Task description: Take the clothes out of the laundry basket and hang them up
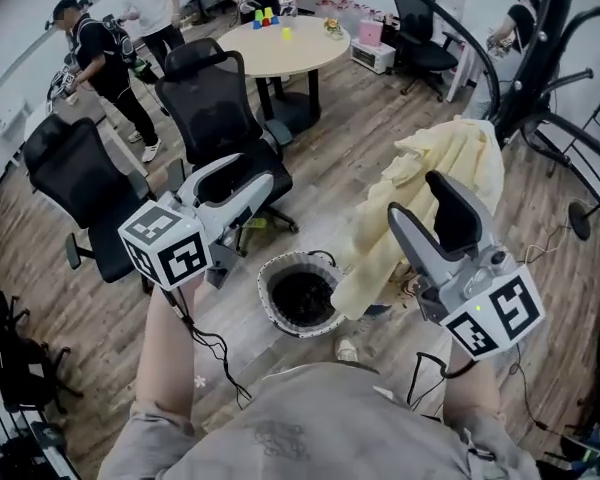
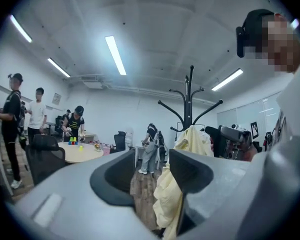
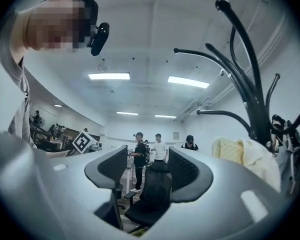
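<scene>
My left gripper [image 2: 151, 163] holds its 2 jaws apart, gripping nothing; beyond them a yellow garment [image 2: 192, 143] hangs on a black coat stand [image 2: 191, 96].

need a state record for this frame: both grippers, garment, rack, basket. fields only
left gripper: jaws apart, nothing between them
right gripper: jaws apart, nothing between them
yellow garment: draped on the coat rack, clear of both grippers
coat rack: black, upright, at the right of the head view
laundry basket: on the floor between the grippers in the head view, inside dark, no clothes visible in it
</scene>
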Tool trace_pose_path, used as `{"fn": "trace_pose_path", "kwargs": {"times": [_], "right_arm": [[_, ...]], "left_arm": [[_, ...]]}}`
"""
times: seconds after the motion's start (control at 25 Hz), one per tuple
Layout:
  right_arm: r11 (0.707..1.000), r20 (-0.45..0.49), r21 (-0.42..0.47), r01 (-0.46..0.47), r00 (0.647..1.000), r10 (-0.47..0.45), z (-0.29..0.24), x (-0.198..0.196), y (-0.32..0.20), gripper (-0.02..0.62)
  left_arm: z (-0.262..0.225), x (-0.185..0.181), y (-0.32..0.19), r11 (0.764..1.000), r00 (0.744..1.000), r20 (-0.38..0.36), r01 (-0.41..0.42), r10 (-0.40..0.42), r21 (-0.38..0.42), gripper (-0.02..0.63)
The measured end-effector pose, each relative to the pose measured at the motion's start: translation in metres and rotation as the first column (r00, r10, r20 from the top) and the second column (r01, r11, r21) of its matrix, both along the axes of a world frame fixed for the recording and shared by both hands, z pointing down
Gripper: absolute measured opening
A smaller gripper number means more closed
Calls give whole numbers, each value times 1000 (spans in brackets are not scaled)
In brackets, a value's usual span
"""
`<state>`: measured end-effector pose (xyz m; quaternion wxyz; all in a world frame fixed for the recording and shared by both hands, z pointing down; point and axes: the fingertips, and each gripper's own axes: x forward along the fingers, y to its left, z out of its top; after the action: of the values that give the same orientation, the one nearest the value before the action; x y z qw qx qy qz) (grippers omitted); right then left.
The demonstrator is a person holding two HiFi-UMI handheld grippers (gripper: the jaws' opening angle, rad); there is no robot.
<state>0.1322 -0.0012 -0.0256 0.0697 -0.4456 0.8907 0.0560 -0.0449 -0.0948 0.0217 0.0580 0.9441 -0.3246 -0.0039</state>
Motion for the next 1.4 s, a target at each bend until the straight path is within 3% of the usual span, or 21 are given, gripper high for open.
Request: {"fn": "trace_pose_path", "kwargs": {"times": [0.28, 0.52, 0.76, 0.88, 1.12, 1.4], "right_arm": [[993, -27, -74, 95, 995, -97, 27, -46, -26, 239], [976, -45, -152, 158, 985, -166, 60, -79, -42, 172], [948, -62, -234, 218, 969, -238, 95, -102, -46, 130], [931, -57, -273, 241, 962, -266, 113, -113, -46, 95], [903, -70, -322, 284, 944, -322, 141, -128, -38, 31], [871, -151, -359, 335, 900, -409, 170, -141, -16, 26]], "left_arm": [[22, -53, 17, 988, 986, 70, 151, -152, 12, 193], [50, -87, 34, 967, 964, 88, 253, -250, -20, 173], [75, -106, 51, 938, 922, 179, 345, -342, 17, 137], [86, -110, 60, 929, 907, 209, 368, -367, 34, 123], [116, -108, 79, 921, 904, 195, 390, -380, -14, 89], [143, -109, 90, 900, 883, 224, 433, -413, -45, 46]]}}
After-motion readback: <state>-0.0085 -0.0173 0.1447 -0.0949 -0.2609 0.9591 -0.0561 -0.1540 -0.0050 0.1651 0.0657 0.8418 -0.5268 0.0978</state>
